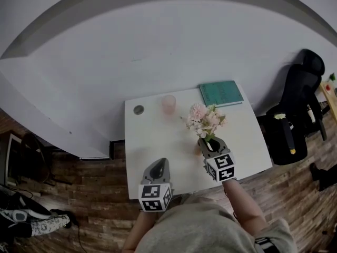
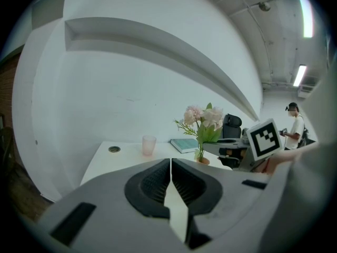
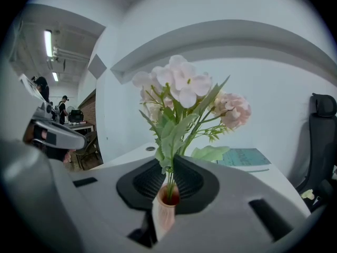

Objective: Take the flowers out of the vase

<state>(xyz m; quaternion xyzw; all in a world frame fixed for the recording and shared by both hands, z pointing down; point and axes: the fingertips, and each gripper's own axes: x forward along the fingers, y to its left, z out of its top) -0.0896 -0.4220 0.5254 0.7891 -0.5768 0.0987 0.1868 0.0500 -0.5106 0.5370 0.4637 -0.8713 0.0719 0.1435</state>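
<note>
Right gripper (image 3: 168, 162), slightly nose-down, on flower stems (image 3: 169, 179)

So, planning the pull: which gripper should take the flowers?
Left. The right gripper is clamped on the vase; the left gripper is empty, jaws together, free to take the flowers.

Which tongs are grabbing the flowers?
The right tongs: they pinch the flowers by the stems just above the vase. The left tongs are shut, empty, off to the side.

Pale pink flowers (image 1: 204, 121) with green leaves, upright in a small peach vase (image 3: 165, 210) on white table (image 1: 158, 152)
</note>
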